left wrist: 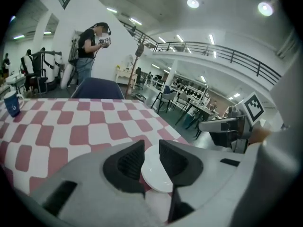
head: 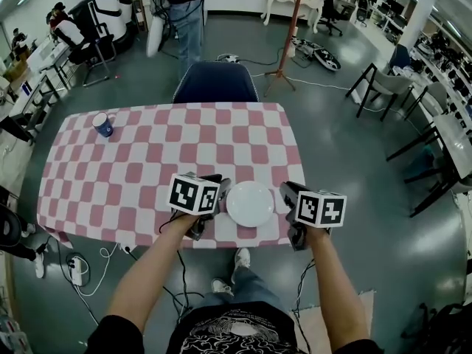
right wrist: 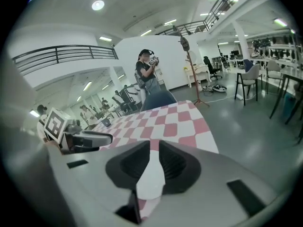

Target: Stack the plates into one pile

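A white plate (head: pixel 250 203) lies on the red-and-white checked tablecloth (head: pixel 147 161) near the table's front edge; whether others lie under it I cannot tell. My left gripper (head: pixel 222 186) hovers just left of it and my right gripper (head: pixel 286 191) just right of it, both raised off the cloth and tilted down. In the left gripper view the plate (left wrist: pixel 154 171) shows through the narrow gap of the left gripper (left wrist: pixel 151 148), below the jaws and untouched. In the right gripper view the plate (right wrist: pixel 150 176) shows the same way under the right gripper (right wrist: pixel 154 148). Neither holds anything.
A blue cup (head: pixel 102 125) stands at the table's far left, also in the left gripper view (left wrist: pixel 12 103). A dark blue chair (head: pixel 214 83) is pushed in at the far side, with a person (head: pixel 186 13) standing behind it. A red stand (head: pixel 289 32) rises at the back right.
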`<action>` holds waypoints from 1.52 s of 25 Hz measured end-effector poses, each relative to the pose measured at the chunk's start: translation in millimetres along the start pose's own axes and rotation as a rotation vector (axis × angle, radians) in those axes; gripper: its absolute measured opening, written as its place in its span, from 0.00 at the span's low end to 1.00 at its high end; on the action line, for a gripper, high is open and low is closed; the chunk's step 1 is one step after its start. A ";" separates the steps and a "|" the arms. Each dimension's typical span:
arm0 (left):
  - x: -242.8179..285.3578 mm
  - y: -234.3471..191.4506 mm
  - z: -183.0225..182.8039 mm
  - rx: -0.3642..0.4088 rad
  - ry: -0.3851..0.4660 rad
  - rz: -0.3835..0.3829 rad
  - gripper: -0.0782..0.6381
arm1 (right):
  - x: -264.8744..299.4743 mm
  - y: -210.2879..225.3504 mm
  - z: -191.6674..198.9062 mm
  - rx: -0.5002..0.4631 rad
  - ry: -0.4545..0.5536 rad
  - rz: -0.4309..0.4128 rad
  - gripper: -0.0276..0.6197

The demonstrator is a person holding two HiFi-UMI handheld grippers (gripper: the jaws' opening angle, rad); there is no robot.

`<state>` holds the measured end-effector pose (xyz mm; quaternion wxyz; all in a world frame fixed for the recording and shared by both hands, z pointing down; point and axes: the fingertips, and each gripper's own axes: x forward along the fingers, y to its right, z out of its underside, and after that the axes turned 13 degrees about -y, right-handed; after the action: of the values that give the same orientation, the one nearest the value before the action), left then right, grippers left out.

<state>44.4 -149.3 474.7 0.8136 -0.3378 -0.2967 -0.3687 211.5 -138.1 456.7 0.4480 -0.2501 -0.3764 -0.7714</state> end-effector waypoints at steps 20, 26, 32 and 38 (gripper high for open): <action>-104.5 27.0 -69.5 0.137 0.322 -0.280 0.12 | -81.7 -58.9 -76.8 -0.262 0.279 0.016 0.05; -107.6 40.2 -80.0 0.190 0.341 -0.377 0.11 | -91.3 -55.5 -89.3 -0.345 0.322 0.021 0.05; -108.2 43.2 -88.4 0.199 0.370 -0.420 0.11 | -100.1 -48.0 -102.4 -0.387 0.362 0.018 0.05; -109.6 40.9 -90.5 0.176 0.383 -0.433 0.11 | -101.8 -46.0 -105.6 -0.406 0.362 0.013 0.05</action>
<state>37.8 -154.6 327.1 0.7835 -0.1192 -0.2335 -0.5634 214.1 -157.4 304.2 0.4539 -0.1952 -0.1263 -0.8602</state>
